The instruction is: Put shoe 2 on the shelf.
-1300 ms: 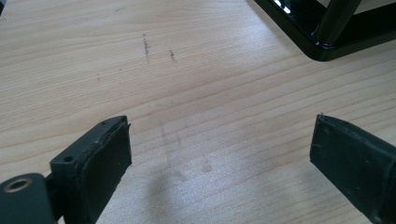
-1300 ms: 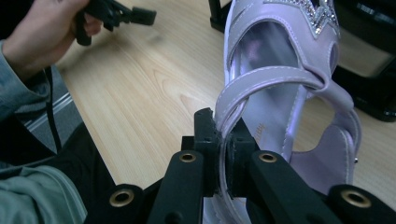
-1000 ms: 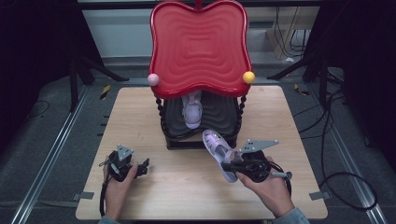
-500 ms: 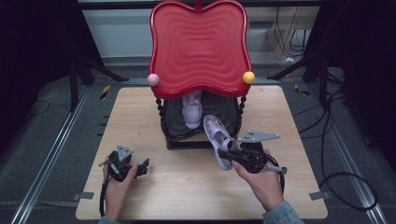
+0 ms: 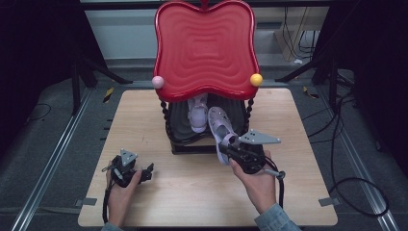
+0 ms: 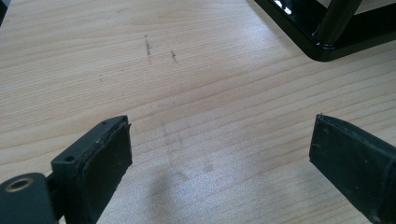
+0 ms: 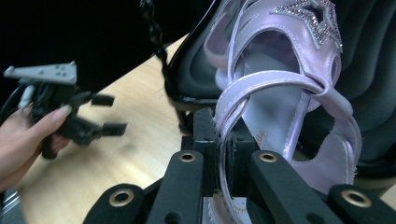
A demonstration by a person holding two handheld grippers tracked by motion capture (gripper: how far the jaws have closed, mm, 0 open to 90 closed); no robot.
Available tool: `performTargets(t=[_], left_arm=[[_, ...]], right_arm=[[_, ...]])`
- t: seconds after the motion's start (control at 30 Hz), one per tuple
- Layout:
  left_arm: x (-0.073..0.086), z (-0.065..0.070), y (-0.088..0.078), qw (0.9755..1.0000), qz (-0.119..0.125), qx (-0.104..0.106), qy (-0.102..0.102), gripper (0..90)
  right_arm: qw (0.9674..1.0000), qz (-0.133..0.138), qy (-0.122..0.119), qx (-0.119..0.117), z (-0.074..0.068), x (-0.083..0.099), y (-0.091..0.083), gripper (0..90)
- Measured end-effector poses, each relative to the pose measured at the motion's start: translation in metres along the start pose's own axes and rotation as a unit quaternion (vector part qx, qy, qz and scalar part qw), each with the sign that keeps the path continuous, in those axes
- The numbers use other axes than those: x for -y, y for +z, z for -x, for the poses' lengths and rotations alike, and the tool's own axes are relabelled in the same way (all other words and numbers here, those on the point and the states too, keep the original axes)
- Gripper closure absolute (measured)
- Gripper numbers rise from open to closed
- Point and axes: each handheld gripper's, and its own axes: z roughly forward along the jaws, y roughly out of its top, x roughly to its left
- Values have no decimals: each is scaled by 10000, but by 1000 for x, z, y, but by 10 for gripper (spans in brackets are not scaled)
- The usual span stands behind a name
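1. A pale lilac strappy sandal with a glittery star on its front (image 5: 220, 129) was held at its heel strap, toe pointing away from the person, its front half lying over the black wavy lower shelf (image 5: 180, 125) of a small stand and its heel end out past the shelf's front edge.
2. In the right gripper view the sandal (image 7: 285, 98) filled the upper right, its thin heel strap pinched between the two black jaws.
3. The right gripper (image 5: 234, 150), closed on that strap, sat just in front of the stand, held by the person's right hand (image 5: 257, 183).
4. A second pale lilac sandal (image 5: 197, 114) lay farther back on the same shelf, just left of the held one, partly hidden beneath the top.
5. The stand carried a glossy red wavy-edged ridged top (image 5: 204, 45) on black twisted posts, with a pink ball (image 5: 158, 81) at its left front corner and a yellow ball (image 5: 256, 79) at its right.
6. The left gripper (image 5: 146, 171) rested low on the light wooden table (image 5: 144, 115), well apart from the stand, in the left hand (image 5: 120, 192).
7. In the left gripper view its jaws stood wide apart with nothing between them, bare tabletop (image 6: 187, 84) below, and a corner of the stand's black base (image 6: 317, 42) at upper right.
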Motion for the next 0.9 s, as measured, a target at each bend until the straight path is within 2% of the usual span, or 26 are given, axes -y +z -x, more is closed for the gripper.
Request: performTargets(t=[0.07, 0.17, 0.27, 0.4, 0.6, 0.9], left_arm=[[0, 0, 0, 10000, -10, -4, 16, 51], [0, 0, 0, 10000, -10, -1, 15, 52], [0, 0, 0, 10000, -12, 7, 30, 52], [0, 0, 0, 10000, -14, 9, 27, 53], [0, 0, 0, 10000, -2, 26, 12, 53], [0, 2, 0, 10000, 4, 58, 22, 54]], right_arm=[[9997, 132, -59, 201, -2, -2, 2, 863], [9993, 268, 17, 249, -1, -4, 7, 863], [9984, 362, -38, 424, -3, -8, 17, 863], [9979, 471, 94, 432, -2, -10, 24, 863], [9948, 722, 152, 707, 2, -14, 38, 863], [9909, 867, 169, 1016, 8, -17, 55, 863]])
